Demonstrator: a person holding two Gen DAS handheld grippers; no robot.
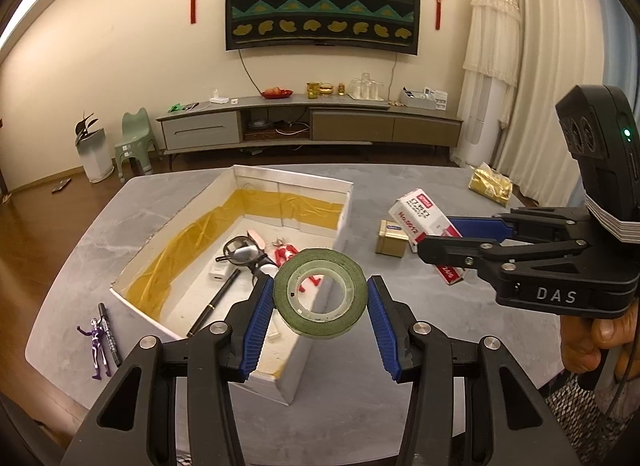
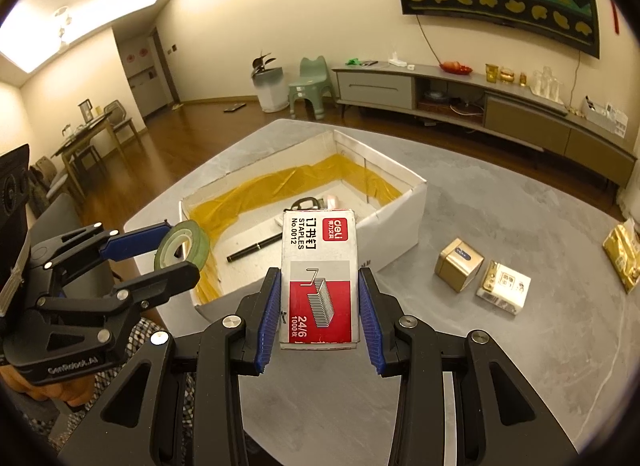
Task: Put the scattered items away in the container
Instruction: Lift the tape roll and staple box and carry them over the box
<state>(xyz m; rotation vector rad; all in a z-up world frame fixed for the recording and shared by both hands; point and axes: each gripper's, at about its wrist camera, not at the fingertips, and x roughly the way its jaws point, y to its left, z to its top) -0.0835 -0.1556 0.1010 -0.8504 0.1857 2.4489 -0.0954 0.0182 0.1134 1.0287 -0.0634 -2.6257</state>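
Blue-padded fingers of the left gripper [image 1: 320, 306] were closed on a roll of green tape [image 1: 320, 292], held in the air above the near corner of the white box [image 1: 344, 209]. Meanwhile the right gripper [image 2: 320, 306] clamped a box of staples [image 2: 318, 278] above the table [image 1: 460, 326], near the box's right wall. Each load should probably be carried past the rim and lowered close to the floor before letting go, clear of the glasses [image 1: 244, 252] and pen [image 1: 214, 302] inside.
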